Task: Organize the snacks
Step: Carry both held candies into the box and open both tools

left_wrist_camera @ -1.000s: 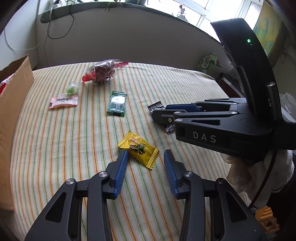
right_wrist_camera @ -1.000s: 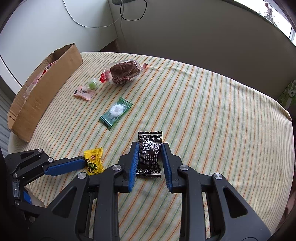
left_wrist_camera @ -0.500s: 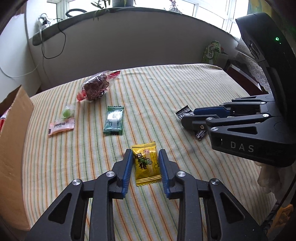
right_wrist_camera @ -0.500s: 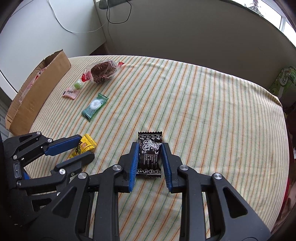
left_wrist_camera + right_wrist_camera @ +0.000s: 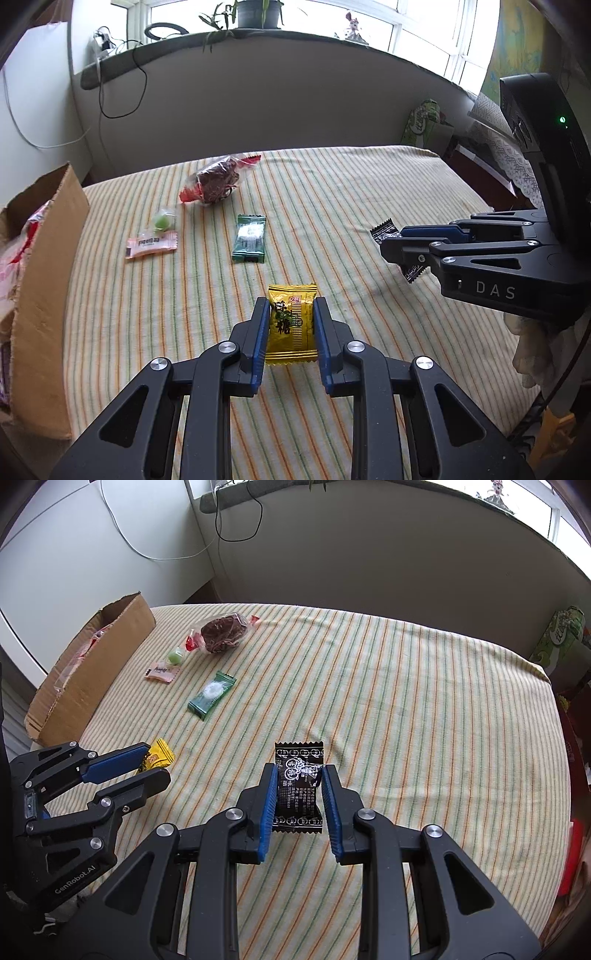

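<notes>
My left gripper (image 5: 291, 309) is shut on a yellow candy packet (image 5: 291, 325), held a little above the striped tablecloth (image 5: 332, 206). In the right wrist view the same yellow packet (image 5: 157, 757) sticks out between the left gripper's blue pads (image 5: 114, 762). My right gripper (image 5: 298, 775) is shut on a black snack packet (image 5: 298, 794), also lifted off the cloth. From the left wrist view that black packet (image 5: 384, 230) pokes out of the right gripper at the right. A cardboard box (image 5: 44, 295) with packets inside stands at the left.
Loose on the cloth lie a green packet (image 5: 249, 239), a pink packet (image 5: 151, 243), a small green candy (image 5: 162, 220) and a clear bag of dark snacks (image 5: 218, 179). A wall and window sill rise behind the table. Clutter stands off the right edge.
The left gripper's jaws have come together on the yellow packet and lifted it slightly. The right gripper, still holding the black packet, has risen and shifted.
</notes>
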